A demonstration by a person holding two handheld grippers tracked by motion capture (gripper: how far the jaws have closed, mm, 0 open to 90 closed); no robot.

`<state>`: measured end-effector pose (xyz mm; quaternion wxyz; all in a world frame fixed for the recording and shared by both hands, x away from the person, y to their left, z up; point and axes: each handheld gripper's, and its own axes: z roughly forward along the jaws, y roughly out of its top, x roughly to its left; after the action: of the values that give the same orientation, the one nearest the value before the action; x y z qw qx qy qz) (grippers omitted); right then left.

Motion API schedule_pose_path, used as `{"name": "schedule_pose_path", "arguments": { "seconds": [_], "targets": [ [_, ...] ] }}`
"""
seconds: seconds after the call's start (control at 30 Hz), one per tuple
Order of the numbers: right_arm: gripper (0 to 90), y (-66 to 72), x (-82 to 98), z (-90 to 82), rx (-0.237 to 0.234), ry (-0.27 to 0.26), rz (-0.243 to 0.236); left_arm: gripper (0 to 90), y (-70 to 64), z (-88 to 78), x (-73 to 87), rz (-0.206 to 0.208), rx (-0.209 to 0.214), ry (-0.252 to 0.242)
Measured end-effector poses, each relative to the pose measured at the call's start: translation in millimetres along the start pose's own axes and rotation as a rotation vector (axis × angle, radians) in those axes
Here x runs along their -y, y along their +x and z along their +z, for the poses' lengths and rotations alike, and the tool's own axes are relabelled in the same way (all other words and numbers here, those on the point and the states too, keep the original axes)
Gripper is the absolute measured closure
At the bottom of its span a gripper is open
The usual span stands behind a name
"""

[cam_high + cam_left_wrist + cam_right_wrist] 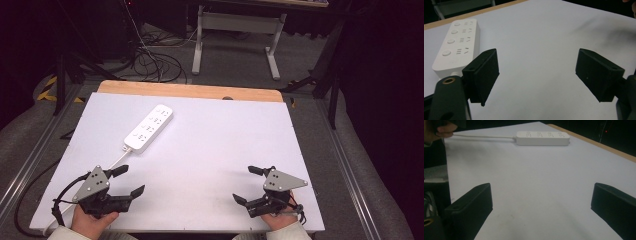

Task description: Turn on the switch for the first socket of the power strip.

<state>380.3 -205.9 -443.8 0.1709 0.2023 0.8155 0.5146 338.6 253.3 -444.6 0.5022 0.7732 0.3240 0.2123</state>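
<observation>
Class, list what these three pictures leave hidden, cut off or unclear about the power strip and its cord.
- Power strip markings: too small in the high view.
- Its near end: behind a jaw of the left gripper in that gripper's view.
- Cord: its end runs under the left gripper, plug unseen.

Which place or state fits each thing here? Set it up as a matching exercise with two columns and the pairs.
Things:
1. power strip
2. left gripper
3. right gripper
4. wooden edge

Places or states:
a. far rim of the table
b. open, near right corner of the white sheet
c. white, lying flat on the far left of the sheet
d. open, near left corner, closest to the strip's cord

Pairs: 1-c, 2-d, 3-b, 4-a
</observation>
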Motion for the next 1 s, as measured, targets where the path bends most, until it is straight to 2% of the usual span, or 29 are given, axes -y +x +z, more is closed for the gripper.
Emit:
{"name": "schedule_pose_path", "arguments": {
  "seconds": [0.23,0.5,0.63,0.73,0.83,1.0],
  "targets": [
    [5.0,2.4,-0.5,-0.4,-0.002,-0.009,-0.014,22.0,-1.4,-2.1,-1.1,0.037,-0.026,-0.004],
    [5.0,2.1,-1.0,-1.3,-0.019,-0.017,-0.004,23.1,-2.5,-3.8,-1.7,0.034,-0.026,0.002],
    [5.0,2.0,-1.0,-2.0,-0.025,-0.023,0.001,23.6,-5.6,-3.6,-2.8,0.057,-0.043,0.011],
    [5.1,1.9,-0.8,-1.9,-0.027,-0.022,0.002,23.9,-5.8,-3.5,-3.0,0.061,-0.033,0.012],
    [5.5,2.1,-0.8,-1.4,-0.03,-0.018,0.002,24.9,-4.2,-4.7,-4.4,0.043,-0.005,0.017],
    [5.7,2.7,-0.8,-0.5,-0.033,-0.013,0.001,27.7,-3.9,-4.8,-6.0,0.046,-0.017,0.034]
  ]
}}
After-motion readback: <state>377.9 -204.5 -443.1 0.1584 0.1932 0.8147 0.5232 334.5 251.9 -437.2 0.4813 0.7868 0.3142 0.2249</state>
